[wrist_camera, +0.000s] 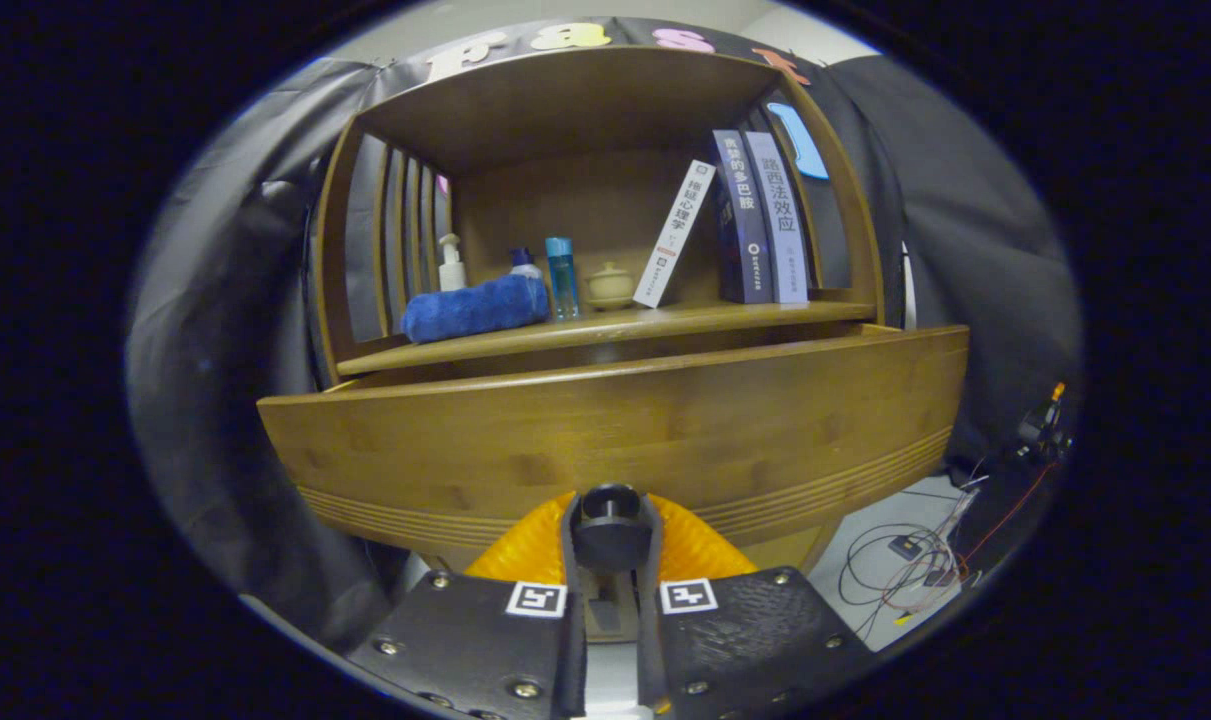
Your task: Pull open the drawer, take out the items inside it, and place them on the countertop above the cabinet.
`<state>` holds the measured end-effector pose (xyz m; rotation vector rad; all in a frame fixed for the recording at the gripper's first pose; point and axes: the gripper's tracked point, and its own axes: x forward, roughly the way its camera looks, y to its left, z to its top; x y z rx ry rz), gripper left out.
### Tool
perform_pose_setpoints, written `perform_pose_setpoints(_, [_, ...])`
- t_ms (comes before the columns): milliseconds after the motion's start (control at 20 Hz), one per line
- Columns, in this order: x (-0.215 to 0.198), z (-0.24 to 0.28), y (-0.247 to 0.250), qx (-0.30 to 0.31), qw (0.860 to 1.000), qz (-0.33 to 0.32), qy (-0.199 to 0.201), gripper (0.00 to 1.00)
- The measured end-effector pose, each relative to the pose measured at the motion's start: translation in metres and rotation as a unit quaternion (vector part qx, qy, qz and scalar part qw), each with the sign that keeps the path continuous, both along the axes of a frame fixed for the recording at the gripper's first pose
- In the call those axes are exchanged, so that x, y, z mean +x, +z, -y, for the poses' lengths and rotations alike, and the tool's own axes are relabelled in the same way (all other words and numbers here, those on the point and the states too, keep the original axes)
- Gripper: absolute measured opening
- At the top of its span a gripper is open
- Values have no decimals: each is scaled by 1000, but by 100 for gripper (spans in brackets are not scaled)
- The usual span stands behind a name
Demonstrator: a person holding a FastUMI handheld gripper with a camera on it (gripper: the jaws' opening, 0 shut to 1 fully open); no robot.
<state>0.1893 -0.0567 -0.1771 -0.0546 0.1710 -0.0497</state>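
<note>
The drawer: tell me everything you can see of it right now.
The drawer has a wide front of honey-brown wood, bamboo by its look, with grooved lines along its lower edge. It stands pulled out a little from the cabinet, below the countertop. Its black round knob sits clamped between the gripper fingers. Its inside is hidden.

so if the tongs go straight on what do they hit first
The tongs are shut on the black knob; straight ahead, right behind it, is the wooden drawer front, apparently pulled partly out.
</note>
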Motion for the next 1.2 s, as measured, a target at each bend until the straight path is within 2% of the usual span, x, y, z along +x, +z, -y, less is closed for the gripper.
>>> perform_pose_setpoints(400, [-89,2,-19,1,1000,-25,-13,20])
perform_pose_setpoints(700, [-119,-1,-26,-3,999,-34,0,20])
perform_pose_setpoints(1050, [-127,0,-32,1,999,-38,1,20])
perform_pose_setpoints(1200, [-130,7,-17,-44,999,-27,-4,53])
